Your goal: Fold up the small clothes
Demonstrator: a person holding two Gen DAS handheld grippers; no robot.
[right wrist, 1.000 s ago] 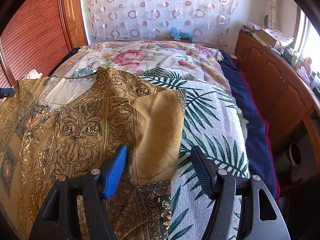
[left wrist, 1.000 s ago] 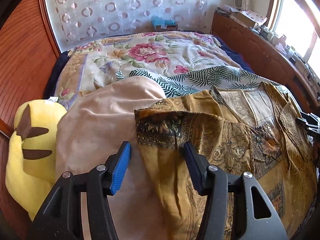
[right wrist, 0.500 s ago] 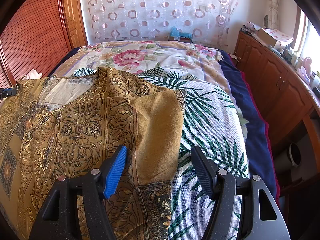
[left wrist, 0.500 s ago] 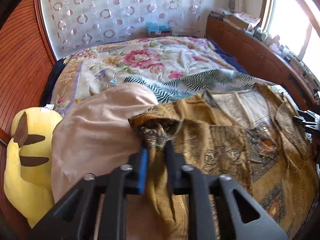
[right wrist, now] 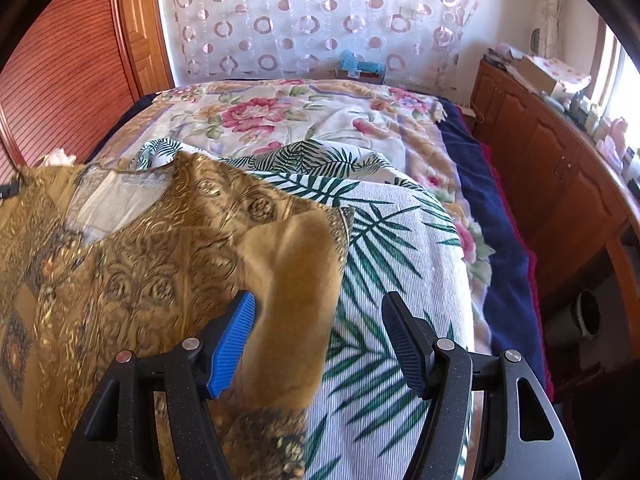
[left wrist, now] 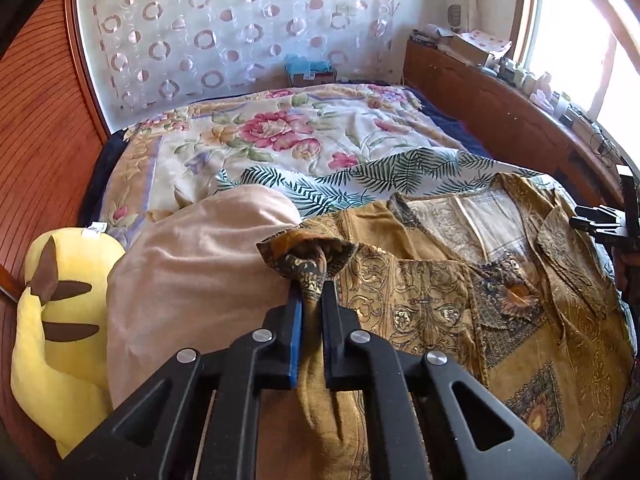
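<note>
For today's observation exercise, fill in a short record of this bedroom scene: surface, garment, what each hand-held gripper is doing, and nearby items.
surface: bed with a floral quilt and a palm-leaf sheet
garment: gold patterned shirt, spread open, collar away from the camera
left hand-held gripper: shut on the shirt's sleeve cuff, cloth bunched between the fingers
right hand-held gripper: open, the other sleeve lying between its fingers, not pinched
nearby: yellow plush toy, beige cloth, wooden cabinet
</note>
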